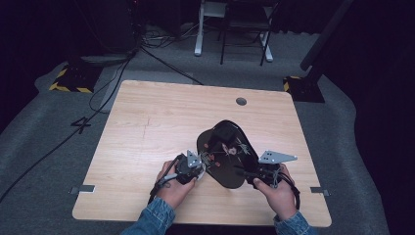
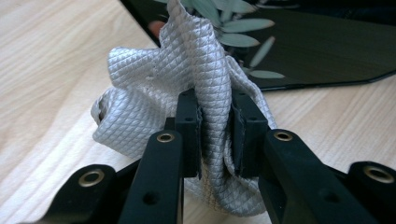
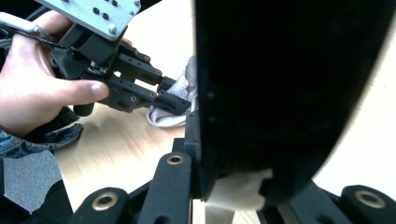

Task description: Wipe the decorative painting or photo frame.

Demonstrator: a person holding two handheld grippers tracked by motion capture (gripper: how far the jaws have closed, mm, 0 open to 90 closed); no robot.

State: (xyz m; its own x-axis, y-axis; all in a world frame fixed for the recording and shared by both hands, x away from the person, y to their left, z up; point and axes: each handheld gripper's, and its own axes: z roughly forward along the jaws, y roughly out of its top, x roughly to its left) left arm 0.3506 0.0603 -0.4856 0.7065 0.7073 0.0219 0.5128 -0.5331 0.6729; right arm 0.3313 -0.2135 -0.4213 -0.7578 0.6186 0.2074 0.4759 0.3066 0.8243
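A glossy black tray (image 1: 227,152) with a pale leaf pattern (image 2: 243,39) lies near the table's front edge. My left gripper (image 2: 215,126) is shut on a bunched silver-grey quilted cloth (image 2: 196,88), which rests on the wood against the tray's left edge (image 2: 327,46). In the high view the left gripper (image 1: 201,169) sits at the tray's front left. My right gripper (image 1: 243,172) is shut on the tray's front right rim. The black tray (image 3: 289,84) stands between its jaws, with a small white scrap (image 3: 238,189) at their base. The left gripper (image 3: 175,100) and cloth (image 3: 184,84) show beyond.
The wooden table (image 1: 161,122) has a round cable hole (image 1: 241,101) at the back. Both denim-sleeved forearms come in from the front edge. Cables, a chair and stand bases sit on the grey floor beyond the table.
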